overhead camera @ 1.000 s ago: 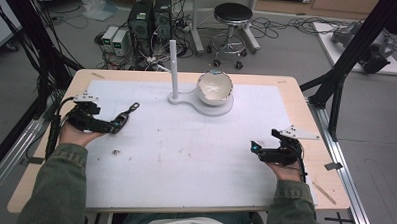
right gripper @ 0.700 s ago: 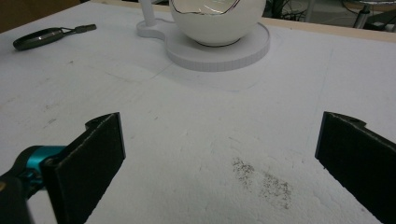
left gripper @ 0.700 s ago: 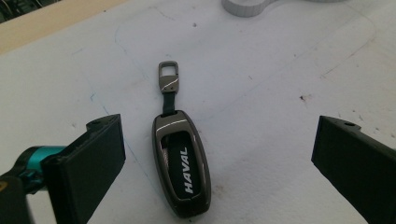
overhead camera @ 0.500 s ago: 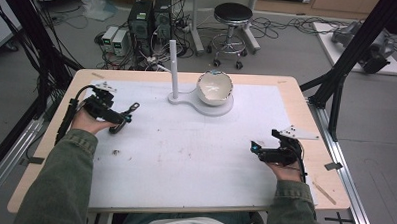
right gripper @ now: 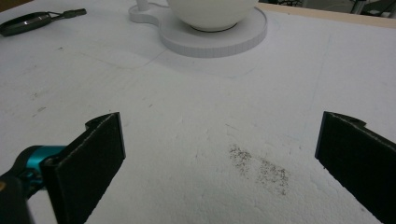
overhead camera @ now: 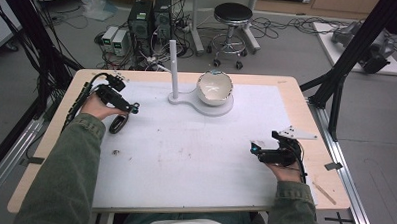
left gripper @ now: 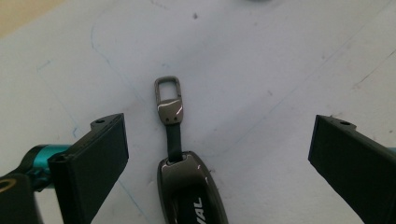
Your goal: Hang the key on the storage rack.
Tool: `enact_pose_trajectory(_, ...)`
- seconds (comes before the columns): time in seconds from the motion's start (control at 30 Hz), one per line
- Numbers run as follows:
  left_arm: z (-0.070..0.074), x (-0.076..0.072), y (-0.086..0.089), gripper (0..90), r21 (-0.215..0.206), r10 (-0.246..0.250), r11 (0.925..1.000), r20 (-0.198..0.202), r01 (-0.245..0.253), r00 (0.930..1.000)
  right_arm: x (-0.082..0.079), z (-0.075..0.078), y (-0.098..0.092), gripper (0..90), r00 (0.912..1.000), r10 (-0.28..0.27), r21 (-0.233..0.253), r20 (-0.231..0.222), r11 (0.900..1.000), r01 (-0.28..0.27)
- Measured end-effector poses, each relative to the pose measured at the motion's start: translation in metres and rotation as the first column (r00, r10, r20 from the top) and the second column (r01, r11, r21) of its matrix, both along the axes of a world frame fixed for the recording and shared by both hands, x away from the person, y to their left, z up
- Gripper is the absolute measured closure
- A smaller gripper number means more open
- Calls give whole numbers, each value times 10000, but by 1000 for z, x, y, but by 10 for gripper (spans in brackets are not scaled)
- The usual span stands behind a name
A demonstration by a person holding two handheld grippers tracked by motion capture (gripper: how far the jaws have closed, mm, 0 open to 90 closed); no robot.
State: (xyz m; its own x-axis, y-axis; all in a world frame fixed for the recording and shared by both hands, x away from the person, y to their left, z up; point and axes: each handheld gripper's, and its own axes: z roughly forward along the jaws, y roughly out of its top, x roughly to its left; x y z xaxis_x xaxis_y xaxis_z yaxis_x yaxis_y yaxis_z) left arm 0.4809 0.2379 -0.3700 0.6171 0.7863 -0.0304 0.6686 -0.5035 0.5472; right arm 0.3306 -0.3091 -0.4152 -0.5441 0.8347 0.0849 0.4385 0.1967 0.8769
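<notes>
- A dark car key fob point(left gripper: 189, 191) with a strap and metal clasp point(left gripper: 168, 100) lies flat on the white table point(overhead camera: 195, 157), between the wide-open jaws of the left gripper point(left gripper: 219, 154).
- The right gripper point(right gripper: 219, 158), at the table's 4 o'clock, gapes wide, holding nothing.

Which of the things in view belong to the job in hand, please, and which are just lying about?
In the job:
- key fob on the white mat
- left tool, open, jaws either side of the fob

Lying about:
- bowl on its white stand
- post on that stand
- right tool, open, over bare mat
- stool, computers behind the table
</notes>
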Motion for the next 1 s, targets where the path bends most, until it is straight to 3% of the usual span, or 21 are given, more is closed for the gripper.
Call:
enact_pose_trajectory(0.13,-8,13,-2,53,597,126,9982,-449,-99,9989,1,1,-3,5,9999,-99,180,18,9998,99)
enact_pose_trajectory(0.4,-22,24,7,54,856,499,9955,-1150,-401,9921,2,-1,-1,5,10000,-69,64,-69,10000,70)
enact_pose_trajectory(0.47,-25,25,7,54,801,391,9964,-1502,-272,9879,3,-1,0,5,9999,-5,-1,-110,10000,5)
enact_pose_trajectory(0.6,-30,28,5,72,715,227,9974,-1831,-97,9828,3,-2,1,5,9998,85,-62,-174,9999,-86)
enact_pose_trajectory(0.8,-35,30,5,172,805,239,9967,-2242,-59,9742,4,-1,-1,5,9999,131,52,-87,9999,-131)
enact_pose_trajectory(0.83,-35,30,4,258,776,188,9970,-2279,-11,9735,5,-1,-1,5,9998,179,33,-11,9998,-179)
enact_pose_trajectory(0.9,-34,31,2,290,644,46,9979,-2240,101,9746,5,-1,-1,5,9998,187,61,-31,9998,-187)
enact_pose_trajectory(1.0,-34,32,-1,332,800,92,9968,-2200,86,9754,6,-2,0,5,9997,201,40,-101,9998,-201)
